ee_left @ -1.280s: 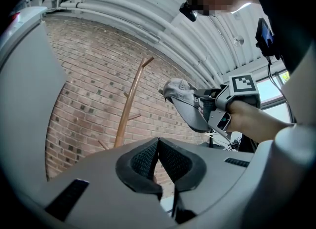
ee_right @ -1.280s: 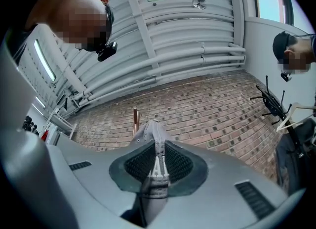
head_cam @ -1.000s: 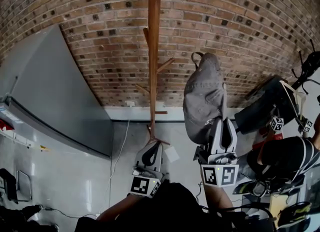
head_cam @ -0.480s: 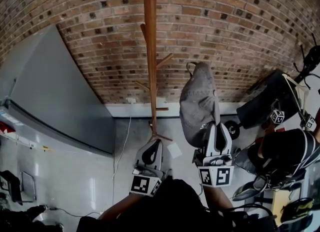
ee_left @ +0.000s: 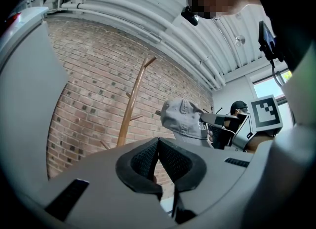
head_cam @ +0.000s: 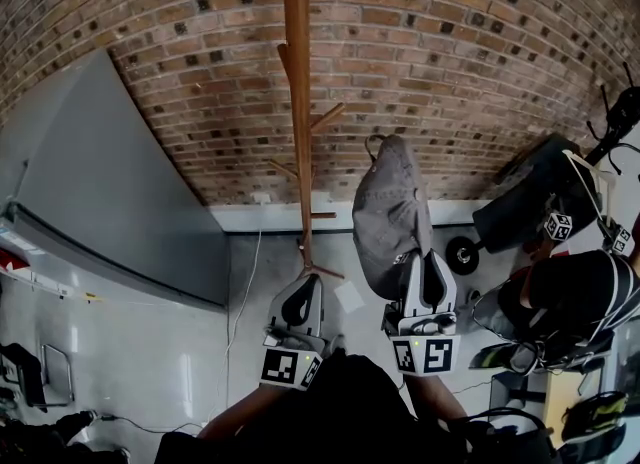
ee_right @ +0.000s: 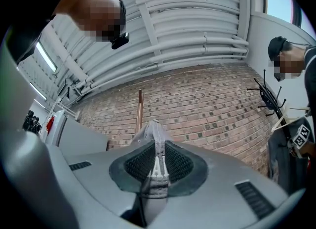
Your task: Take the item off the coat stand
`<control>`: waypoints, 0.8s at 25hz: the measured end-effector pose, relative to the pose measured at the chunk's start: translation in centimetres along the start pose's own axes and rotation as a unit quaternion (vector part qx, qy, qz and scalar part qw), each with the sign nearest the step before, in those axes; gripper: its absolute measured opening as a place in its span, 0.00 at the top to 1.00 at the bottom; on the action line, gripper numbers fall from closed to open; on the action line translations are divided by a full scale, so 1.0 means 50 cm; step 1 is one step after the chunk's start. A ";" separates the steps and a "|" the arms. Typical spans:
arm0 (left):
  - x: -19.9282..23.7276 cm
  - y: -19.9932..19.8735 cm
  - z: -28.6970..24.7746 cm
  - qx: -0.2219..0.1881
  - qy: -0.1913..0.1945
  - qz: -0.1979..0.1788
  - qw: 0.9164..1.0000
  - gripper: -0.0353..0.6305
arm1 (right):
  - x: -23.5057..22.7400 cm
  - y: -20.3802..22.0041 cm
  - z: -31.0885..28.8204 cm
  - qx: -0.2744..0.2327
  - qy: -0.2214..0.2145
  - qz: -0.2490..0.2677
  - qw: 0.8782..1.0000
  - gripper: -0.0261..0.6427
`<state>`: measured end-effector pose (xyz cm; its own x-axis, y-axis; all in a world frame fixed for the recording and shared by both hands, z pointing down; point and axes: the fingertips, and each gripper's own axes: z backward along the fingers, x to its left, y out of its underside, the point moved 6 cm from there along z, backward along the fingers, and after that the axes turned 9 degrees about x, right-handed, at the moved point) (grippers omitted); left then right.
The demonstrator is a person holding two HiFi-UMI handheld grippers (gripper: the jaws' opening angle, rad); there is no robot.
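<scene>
A grey cap [head_cam: 388, 214] hangs in the air to the right of the wooden coat stand [head_cam: 296, 102], clear of its pegs. My right gripper [head_cam: 421, 260] is shut on the cap's lower edge; in the right gripper view the grey fabric [ee_right: 154, 133] is pinched between the pads of the right gripper [ee_right: 157, 150]. My left gripper [head_cam: 306, 290] is low, near the foot of the stand, its jaws together with nothing in them. In the left gripper view the left gripper [ee_left: 158, 143] points toward the stand [ee_left: 131, 102], with the cap [ee_left: 180, 119] to the right.
A brick wall [head_cam: 200, 72] stands behind the stand. A large grey panel [head_cam: 110, 202] leans at the left. At the right are a person in black [head_cam: 575, 302], a dark cart with a wheel [head_cam: 461, 254], and other gear. A thin cable [head_cam: 241, 287] runs down the floor.
The right gripper and the cap have come slightly down and to the left in the head view, closer to me. The stand's top peg has slid out of frame. The left gripper has barely moved.
</scene>
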<state>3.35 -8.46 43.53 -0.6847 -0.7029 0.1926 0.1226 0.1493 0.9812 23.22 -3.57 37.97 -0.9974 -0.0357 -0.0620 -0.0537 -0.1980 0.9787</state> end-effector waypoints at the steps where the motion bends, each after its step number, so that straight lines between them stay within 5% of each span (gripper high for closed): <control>1: 0.000 0.000 -0.001 0.000 0.001 0.001 1.000 0.92 | 0.001 0.000 -0.002 0.002 0.002 0.003 1.000 0.86; 20: -0.015 0.004 -0.035 0.002 0.016 -0.002 1.000 0.92 | -0.010 -0.013 -0.004 -0.007 -0.003 0.003 1.000 0.86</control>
<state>5.12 -9.11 43.60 -0.6614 -0.7258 0.1889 0.1169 0.1490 0.9819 23.73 -3.61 37.31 -0.9980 -0.0312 -0.0541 -0.0463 -0.2124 0.9761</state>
